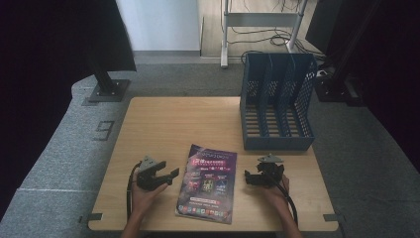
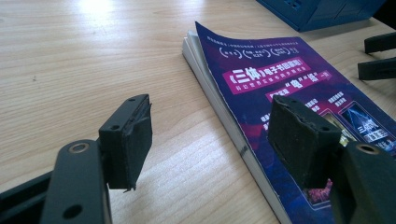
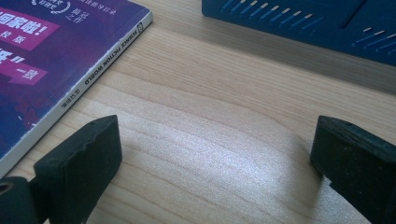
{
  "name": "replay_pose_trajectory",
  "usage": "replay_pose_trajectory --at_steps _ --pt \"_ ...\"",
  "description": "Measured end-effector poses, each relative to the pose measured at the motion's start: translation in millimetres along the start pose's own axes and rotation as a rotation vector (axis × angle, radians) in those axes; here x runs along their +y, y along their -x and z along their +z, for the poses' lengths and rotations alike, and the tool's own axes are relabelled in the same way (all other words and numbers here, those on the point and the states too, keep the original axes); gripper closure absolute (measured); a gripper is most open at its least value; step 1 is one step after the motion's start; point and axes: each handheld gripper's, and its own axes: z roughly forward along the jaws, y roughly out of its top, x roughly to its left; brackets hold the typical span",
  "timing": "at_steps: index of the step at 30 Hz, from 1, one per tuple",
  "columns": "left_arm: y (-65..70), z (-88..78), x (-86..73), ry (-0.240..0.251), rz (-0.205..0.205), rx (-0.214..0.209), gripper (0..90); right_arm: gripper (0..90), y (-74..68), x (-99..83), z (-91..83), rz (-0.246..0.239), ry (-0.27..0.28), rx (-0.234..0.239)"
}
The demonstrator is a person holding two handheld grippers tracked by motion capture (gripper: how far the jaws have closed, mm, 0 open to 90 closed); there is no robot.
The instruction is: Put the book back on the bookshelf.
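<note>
Magazine with a purple cover is lying flat on the wooden surface, near its front edge and between the two grippers. Left gripper is sitting at the magazine's nine o'clock, just beside it, its fingers standing spread with only bare wood between them; in the left gripper view the magazine's curling page edge is running between the two pads, closer to the far one, and nothing is being pinched. Right gripper is resting at the magazine's three o'clock, a little apart from it, its fingers also standing spread over bare wood, with the magazine's spine lying off towards ten o'clock in the right gripper view. Each gripper is being held by a hand coming in from six o'clock. Blue file rack with upright slots is standing at about one o'clock from the magazine, well apart from the left gripper and near the right one.
</note>
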Motion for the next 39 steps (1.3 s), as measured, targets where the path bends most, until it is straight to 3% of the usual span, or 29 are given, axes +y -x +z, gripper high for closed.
replay_pose_trajectory --at_steps 8,20,24,27,39 --pt "-4.8 -4.7 -2.1 0.008 -0.016 0.013 30.8 2.8 -1.1 -0.4 -0.7 0.003 0.003 -0.006" --pt "-4.4 -1.6 -3.2 -0.010 -0.011 0.014 31.1 13.2 -6.2 1.0 -5.4 0.014 0.032 -0.010" --pt "-7.2 -1.8 -4.5 -0.007 -0.025 0.020 31.0 14.4 -11.8 6.1 -10.5 0.002 0.072 0.024" --pt "-7.6 -1.3 -4.6 -0.010 -0.028 0.016 31.3 14.5 -16.2 7.1 -12.3 -0.017 0.077 0.040" --pt "-4.7 3.5 -4.4 -0.018 -0.016 0.009 31.4 16.0 -30.7 10.5 -18.5 -0.019 0.098 0.117"
